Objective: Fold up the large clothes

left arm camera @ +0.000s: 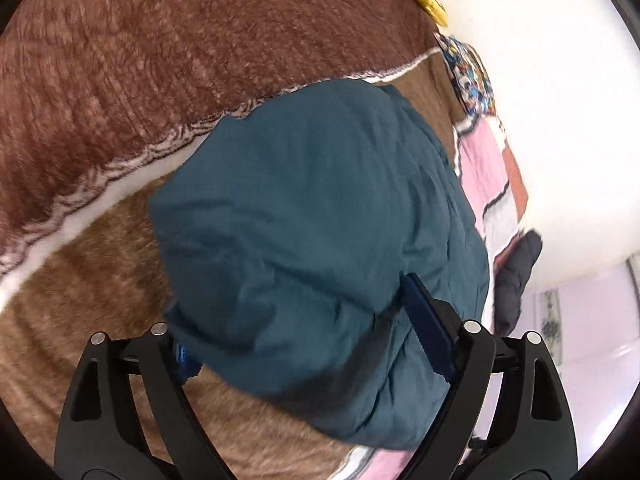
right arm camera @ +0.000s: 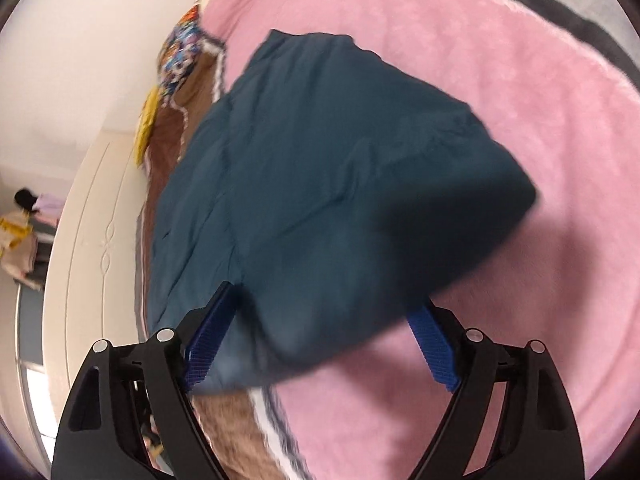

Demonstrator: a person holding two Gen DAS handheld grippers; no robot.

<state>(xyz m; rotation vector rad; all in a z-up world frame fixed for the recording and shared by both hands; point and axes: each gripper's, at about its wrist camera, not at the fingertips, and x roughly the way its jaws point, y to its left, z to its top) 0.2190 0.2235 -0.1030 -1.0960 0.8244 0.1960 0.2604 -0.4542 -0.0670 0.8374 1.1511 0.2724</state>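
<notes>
Teal garment (left arm camera: 320, 216) lies folded on the patchwork blanket (left arm camera: 120, 80), its near end between the spread fingers of both left gripper (left arm camera: 308, 344) and right gripper (right arm camera: 320, 340)

Teal padded garment (left arm camera: 320, 220), folded into a bundle, on blanket-covered bed

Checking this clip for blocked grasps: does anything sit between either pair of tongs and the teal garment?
Nothing visible does. The teal garment bulges directly between the open fingers of the left tongs and of the right tongs, lying on the blanket.
</notes>
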